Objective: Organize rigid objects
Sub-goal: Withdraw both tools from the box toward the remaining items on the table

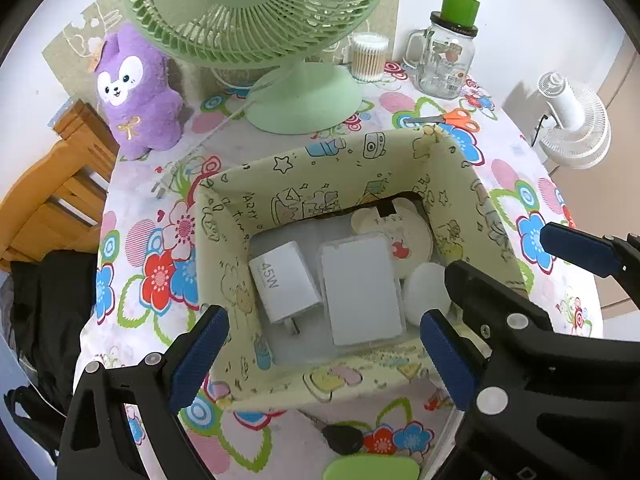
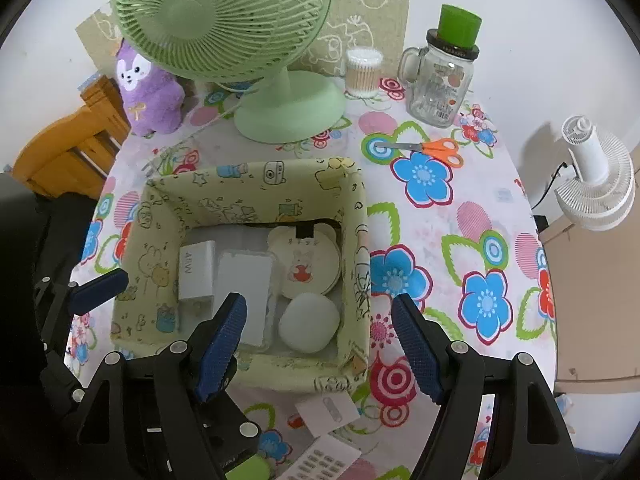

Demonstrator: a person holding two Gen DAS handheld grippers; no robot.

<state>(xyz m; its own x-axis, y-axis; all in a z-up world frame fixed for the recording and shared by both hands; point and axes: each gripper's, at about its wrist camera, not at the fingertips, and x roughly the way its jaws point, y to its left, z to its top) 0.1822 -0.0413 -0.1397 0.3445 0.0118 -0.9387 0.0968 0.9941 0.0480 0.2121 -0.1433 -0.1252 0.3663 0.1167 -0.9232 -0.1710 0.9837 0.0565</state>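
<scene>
Fabric bin (image 1: 304, 168) sits mid-table, nearer the left edge. Inside: charger (image 1: 284, 280) at the left wall, flat white case (image 1: 362, 292) in the middle, round tin (image 1: 408, 236) at the back right, white egg-shaped thing (image 1: 426, 292) at the front right.

Left gripper (image 1: 324, 356) hangs over the bin's front wall, jaws wide, nothing between. Right gripper (image 2: 320, 344) is over the bin's front right corner, jaws also wide and empty.

Handling, as judged: contents are light, hard plastic, smooth and likely to slip. Take the charger across its flat sides, the case by its long edges. Bin walls are soft and would buckle if pinched.

Left view alone shows a dark key (image 1: 340, 438) at the table's front edge. Right view alone shows a white card (image 2: 328, 410) and a printed sheet (image 2: 320, 462) there. Scissors (image 2: 432, 147) lie toward the back right; both views show them.
</scene>
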